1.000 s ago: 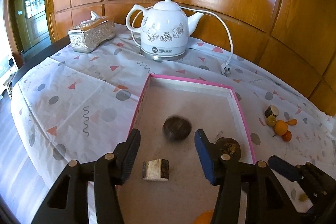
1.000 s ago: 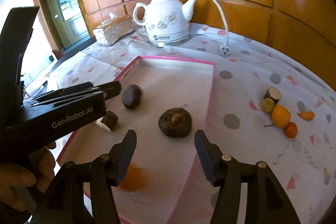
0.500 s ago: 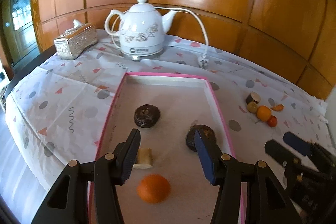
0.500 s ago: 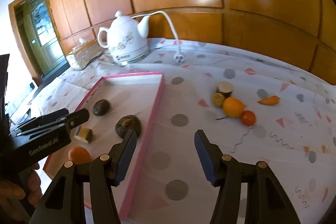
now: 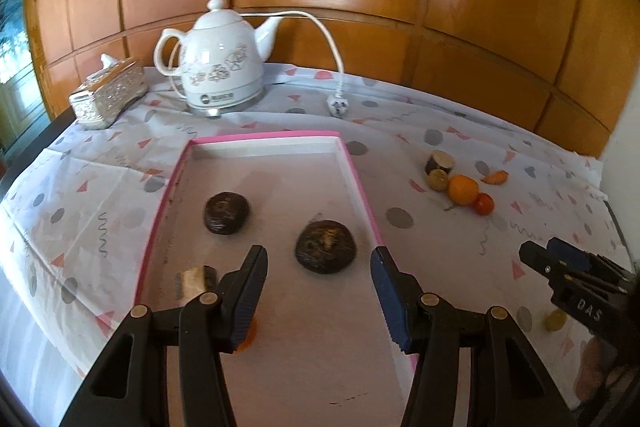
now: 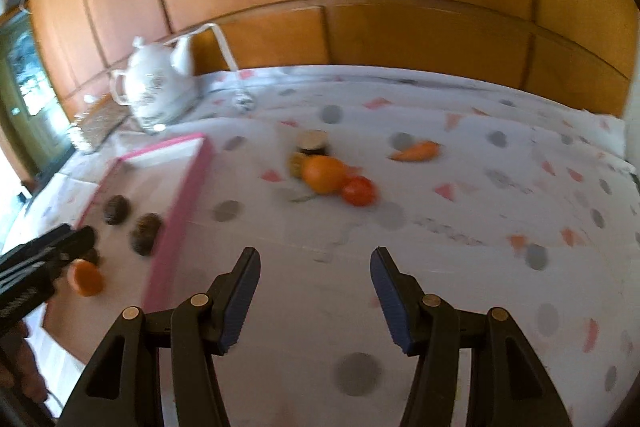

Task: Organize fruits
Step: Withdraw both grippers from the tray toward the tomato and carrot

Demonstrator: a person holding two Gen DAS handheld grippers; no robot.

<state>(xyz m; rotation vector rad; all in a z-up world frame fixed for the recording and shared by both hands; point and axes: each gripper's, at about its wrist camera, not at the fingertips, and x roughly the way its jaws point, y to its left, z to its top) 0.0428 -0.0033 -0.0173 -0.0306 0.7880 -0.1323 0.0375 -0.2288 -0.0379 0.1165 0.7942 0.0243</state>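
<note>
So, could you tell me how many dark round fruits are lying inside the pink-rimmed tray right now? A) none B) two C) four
B: two dark round fruits, one and another, lie apart inside the pink-rimmed tray.

Inside the pink-rimmed tray point(image 5: 362, 187) lie two dark, wrinkled round fruits: one point(image 5: 226, 212) toward its left wall, the other point(image 5: 325, 246) near its right wall. A cut, pale-faced piece point(image 5: 195, 279) sits by the left wall, and an orange point(image 6: 85, 277) lies nearer the tray's near end. On the bench right of the tray, a cluster touches: cut dark piece point(image 5: 439, 161), small yellowish fruit point(image 5: 437, 180), orange fruit point(image 5: 463, 189), red tomato point(image 5: 483, 204); an orange sliver point(image 5: 494, 177) lies just beside
</note>
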